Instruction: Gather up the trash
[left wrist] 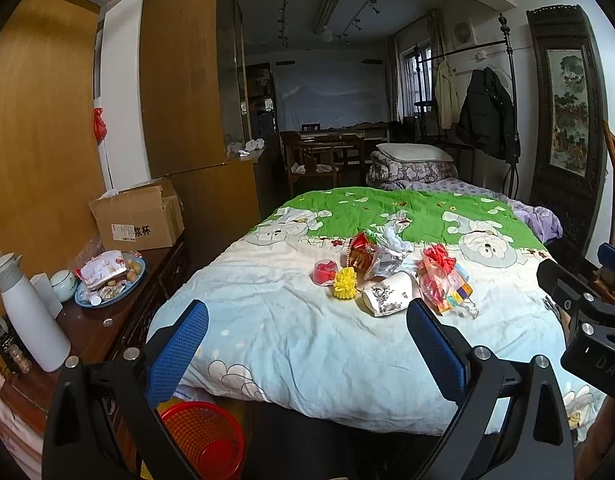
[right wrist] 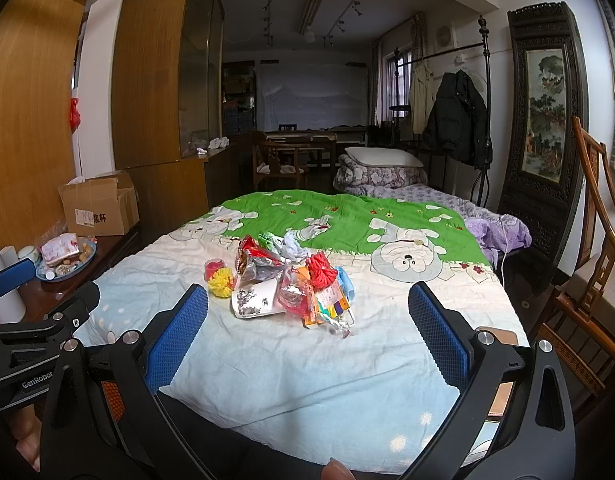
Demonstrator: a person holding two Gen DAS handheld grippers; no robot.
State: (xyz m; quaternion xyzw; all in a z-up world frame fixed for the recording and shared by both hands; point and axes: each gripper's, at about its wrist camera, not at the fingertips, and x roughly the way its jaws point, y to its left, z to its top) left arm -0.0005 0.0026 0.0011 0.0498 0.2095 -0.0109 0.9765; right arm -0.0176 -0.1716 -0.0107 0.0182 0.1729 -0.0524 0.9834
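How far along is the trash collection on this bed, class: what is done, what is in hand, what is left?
Done: nothing visible; the red basket on the floor by the bed looks empty.
In hand: nothing; the left tool and right tool are open, short of the pile.
Left: everything on the quilt: paper cup, yellow pom-pom, red jelly cup, foil snack bags and red wrappers.

We see the trash heap [right wrist: 291,280] lying on the bed [right wrist: 267,360], near its middle. A paper cup [left wrist: 387,294] lies on its side at the front of the heap. Left of the bed stands a table [left wrist: 107,332] bearing a plate [left wrist: 107,300], a flask [left wrist: 31,316] and, behind them, a cardboard box [left wrist: 139,216]. A basket [left wrist: 203,436] sits on the floor between table and bed, at the bed's near corner.
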